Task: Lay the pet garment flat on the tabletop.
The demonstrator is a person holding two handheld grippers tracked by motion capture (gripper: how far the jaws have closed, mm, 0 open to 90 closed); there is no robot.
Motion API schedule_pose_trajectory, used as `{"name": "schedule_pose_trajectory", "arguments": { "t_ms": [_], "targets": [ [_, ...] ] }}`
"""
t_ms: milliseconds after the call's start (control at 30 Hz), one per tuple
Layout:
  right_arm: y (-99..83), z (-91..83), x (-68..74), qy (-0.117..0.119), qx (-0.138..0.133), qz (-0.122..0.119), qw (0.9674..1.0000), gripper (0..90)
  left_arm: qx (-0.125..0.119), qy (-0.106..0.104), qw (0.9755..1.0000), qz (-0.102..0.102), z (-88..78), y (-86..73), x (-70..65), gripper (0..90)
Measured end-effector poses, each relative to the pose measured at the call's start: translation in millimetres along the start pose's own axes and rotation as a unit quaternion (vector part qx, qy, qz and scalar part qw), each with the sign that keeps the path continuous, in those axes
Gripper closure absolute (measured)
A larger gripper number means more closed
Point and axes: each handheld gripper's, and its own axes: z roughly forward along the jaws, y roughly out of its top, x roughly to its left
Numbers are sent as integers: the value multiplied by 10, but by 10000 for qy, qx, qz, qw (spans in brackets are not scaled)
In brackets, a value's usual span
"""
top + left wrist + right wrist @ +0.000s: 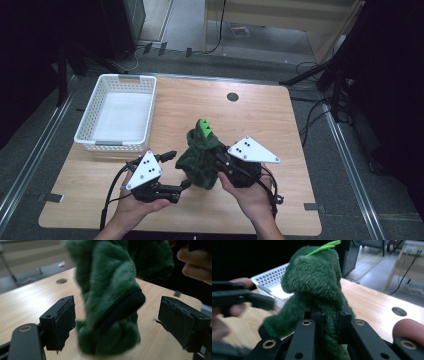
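Observation:
A dark green plush toy with light green spikes hangs just above the wooden table, near its front middle. My right gripper is shut on the plush from the right; its jaws pinch the fur. My left gripper stands open at the plush's left side. In the left gripper view the plush's lower end with a black ribbed cuff hangs between the two spread pads, touching neither.
A white perforated basket stands empty at the table's left rear. A round cable hole sits at the back middle. Cables and dark stands surround the table on the floor.

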Motion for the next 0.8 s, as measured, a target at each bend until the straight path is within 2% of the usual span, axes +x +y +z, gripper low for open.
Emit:
{"name": "schedule_pose_trajectory", "arguments": {
  "t_ms": [33, 67, 100, 133, 167, 200, 233, 267, 333, 367, 400, 433, 467, 500, 533, 567, 600, 700, 733, 767, 800],
  "targets": [
    [13, -34, 21, 80, -30, 6, 10000, 814, 16, 5, 10000, 73, 11, 19, -15, 234],
    [13, -34, 21, 80, -30, 6, 10000, 814, -4, -21, 9999, 104, 15, 27, -15, 234],
    [18, -69, 28, 301, 40, 112, 9995, 812, -57, -119, 9998, 125, 5, 21, 13, 440],
    [8, -72, 22, 288, 61, 107, 9995, 812, -57, -119, 9998, 125, 5, 21, 13, 537],
    [8, -72, 22, 288, 61, 107, 9995, 812, -73, -154, 9998, 71, -7, 16, 42, 537],
    [-8, -68, 7, 232, 120, 106, 9996, 811, -89, -263, 9996, -38, -19, 10, 81, 708],
    [-30, -57, -24, 249, 176, 143, 9994, 811, -100, -380, 9991, -139, -29, 0, 126, 708],
    [-90, -29, -92, 181, 267, 183, 9993, 805, -93, -476, 9986, -221, -37, -14, 173, 792],
    [-124, -12, -130, 124, 324, 163, 9993, 797, -68, -656, 9972, -358, -45, -51, 259, 820],
    [-189, 31, -207, 152, 443, 199, 9987, 751, 11, -727, 9964, -436, -34, -98, 321, 845],
    [-189, 31, -207, 152, 443, 199, 9987, 751, 11, -727, 9964, -436, -34, -98, 321, 848],
    [-244, 81, -278, 226, 540, 263, 9979, 695, 67, -832, 9943, -659, -5, -167, 391, 849],
    [-244, 81, -278, 226, 540, 263, 9979, 695, 67, -832, 9943, -659, -5, -167, 391, 851],
    [-306, 159, -351, 331, 711, 417, 9960, 655, 146, -884, 9912, -971, 41, -249, 475, 854],
    [-306, 159, -351, 331, 711, 417, 9960, 655, 146, -884, 9912, -971, 41, -249, 475, 856],
    [-393, 240, -392, 270, 867, 427, 9950, 654, 252, -813, 9905, -1078, 79, -311, 527, 856],
    [-430, 272, -411, 336, 919, 455, 9942, 654, 252, -813, 9905, -1078, 79, -311, 527, 857],
    [-469, 293, -448, 542, 943, 559, 9925, 666, 266, -755, 9885, -1285, 77, -353, 608, 857],
    [-469, 272, -472, 809, 869, 601, 9911, 775, 258, -713, 9875, -1379, 74, -362, 642, 855],
    [-460, 262, -455, 896, 818, 549, 9911, 802, 252, -723, 9875, -1375, 74, -364, 649, 854],
    [-449, 255, -424, 859, 802, 391, 9923, 810, 252, -723, 9875, -1375, 74, -364, 649, 855]
  ]
}}
